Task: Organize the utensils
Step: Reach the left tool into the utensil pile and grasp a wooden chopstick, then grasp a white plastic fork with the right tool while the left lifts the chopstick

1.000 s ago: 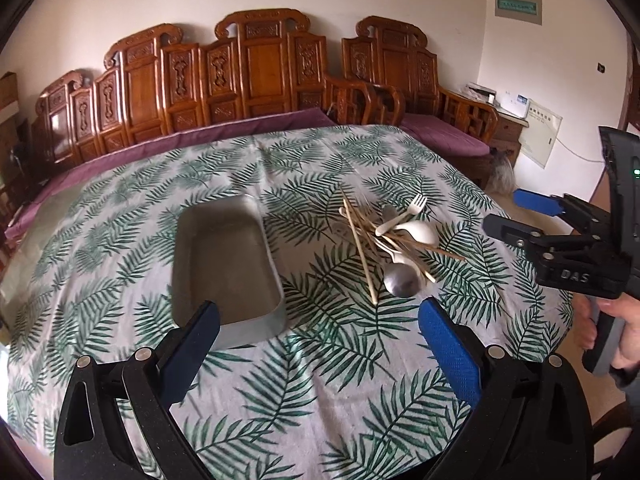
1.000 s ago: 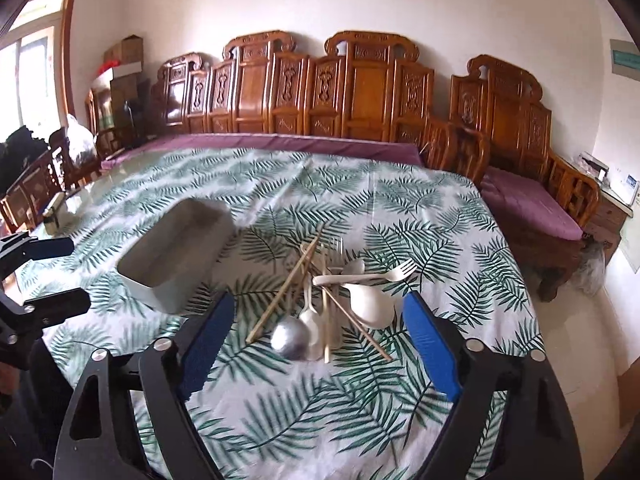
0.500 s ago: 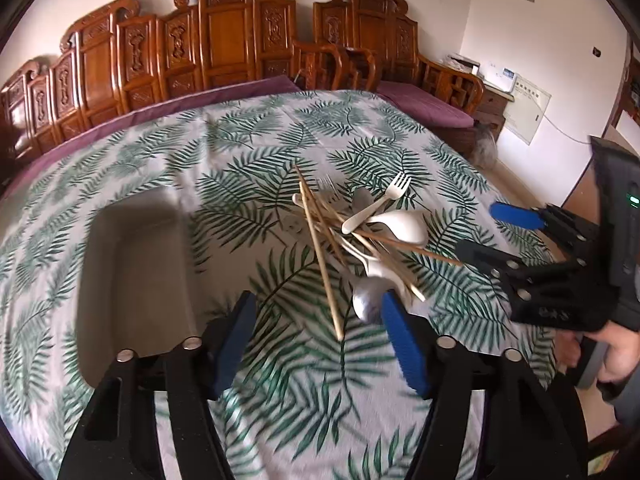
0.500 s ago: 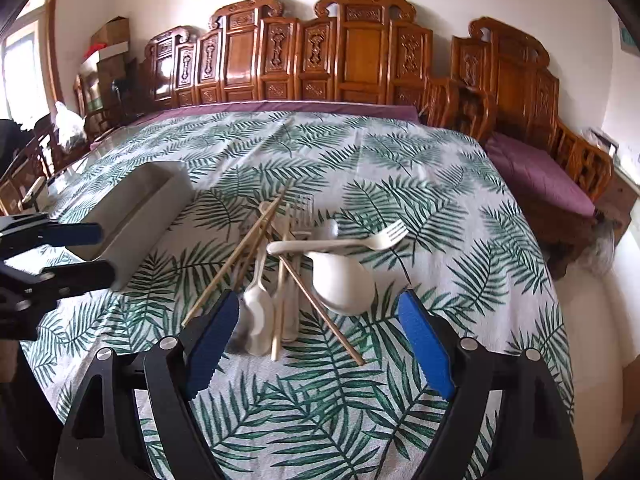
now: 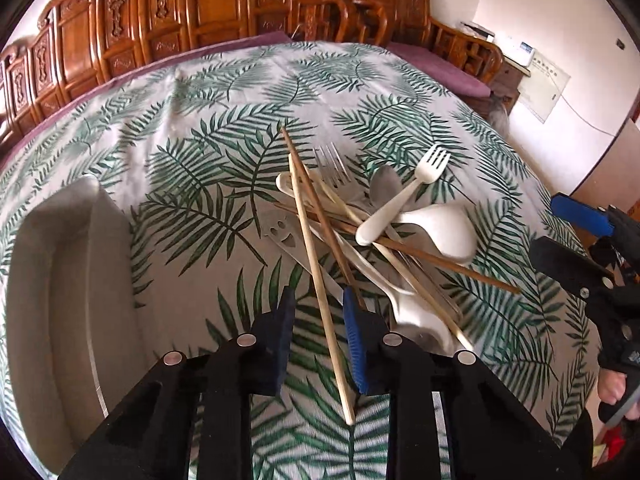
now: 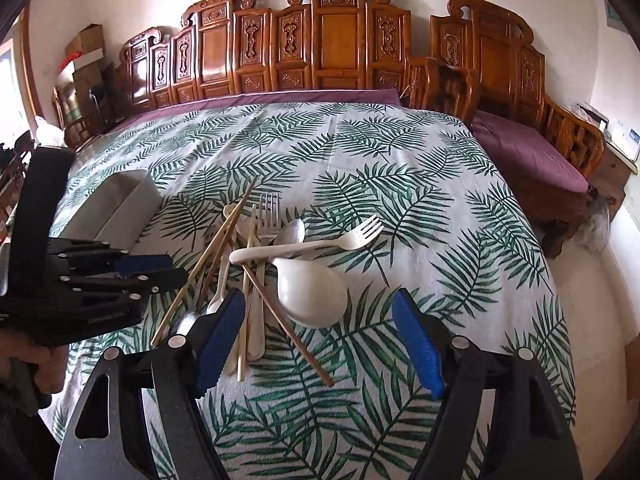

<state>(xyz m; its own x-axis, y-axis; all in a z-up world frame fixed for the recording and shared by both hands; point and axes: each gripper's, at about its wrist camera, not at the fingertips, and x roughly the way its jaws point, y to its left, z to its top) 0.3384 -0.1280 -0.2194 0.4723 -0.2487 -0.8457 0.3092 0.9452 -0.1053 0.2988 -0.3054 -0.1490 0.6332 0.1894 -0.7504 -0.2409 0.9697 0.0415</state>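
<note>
1. Left wrist view: the left claw [image 5: 318, 322] sits low over the near end of the utensil pile [image 5: 372, 232] on the palm-print worktop [image 5: 224, 92]. Its jaws have just been closing; a pale chopstick [image 5: 320, 304] runs between the blue pads [image 5: 356, 344], and a gap shows on the left side, so it is straddled, not yet pinched.
2. Same view: the grey tray [image 5: 60, 280] lies just left of the claw, apart from the pile. The right claw [image 5: 576, 236] shows at the right edge.
3. Right wrist view: the right claw [image 6: 320, 336] is spread wide, its jaws having just narrowed slightly, with nothing pinched. The white spoon [image 6: 312, 292] and a brown chopstick [image 6: 288, 320] lie between its pads; the white fork [image 6: 304, 246] rests across the heap.
4. Same view: the left claw [image 6: 152, 272] reaches in from the left, the tray [image 6: 116, 208] behind it.
5. Risk: the sticks are interlocked, so lifting one may drag or flick its neighbours.
6. Risk: a thin round stick can roll out of the pads or pivot if caught off-centre.
7. Risk: both claws work the same heap and could collide.
</note>
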